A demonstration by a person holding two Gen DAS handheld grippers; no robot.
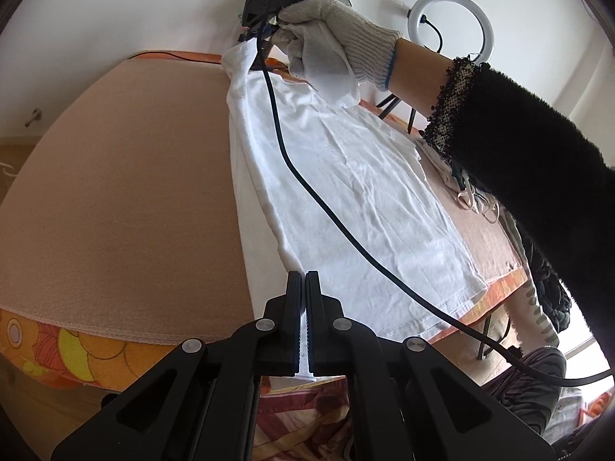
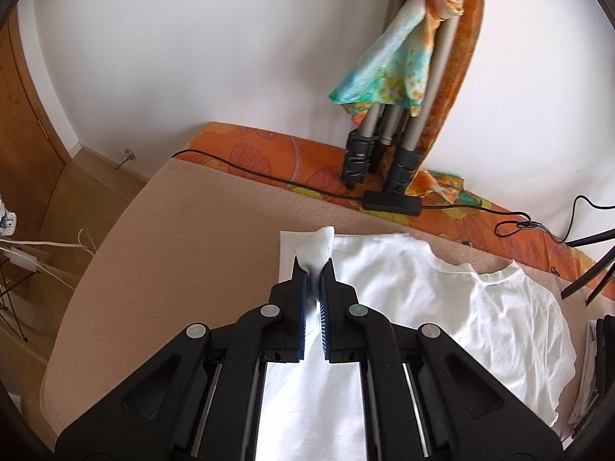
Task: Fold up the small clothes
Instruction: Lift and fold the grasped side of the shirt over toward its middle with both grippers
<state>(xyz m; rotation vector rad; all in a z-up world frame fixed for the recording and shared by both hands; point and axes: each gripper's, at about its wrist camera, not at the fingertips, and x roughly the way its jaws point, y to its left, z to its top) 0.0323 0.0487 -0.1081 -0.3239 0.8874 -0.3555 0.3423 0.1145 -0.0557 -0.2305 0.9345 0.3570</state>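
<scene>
A white T-shirt (image 1: 346,176) lies spread on a tan blanket (image 1: 127,192). In the left wrist view my left gripper (image 1: 306,278) is shut on the shirt's near edge, and a thin strip of white cloth shows between its pads. In the right wrist view my right gripper (image 2: 313,269) is shut on a bunched corner of the T-shirt (image 2: 480,319), which pokes up past its fingertips. The shirt's neckline (image 2: 496,273) lies to the right. A gloved hand (image 1: 338,38) holds the right gripper above the far end of the shirt and lifts that corner off the blanket.
A black cable (image 1: 330,215) hangs from the right gripper across the shirt. Tripod legs (image 2: 384,146) draped with a coloured scarf stand by the wall, beside a black power adapter (image 2: 392,203) on the orange sheet. More white cloth (image 1: 469,192) lies under the black sleeve (image 1: 538,161).
</scene>
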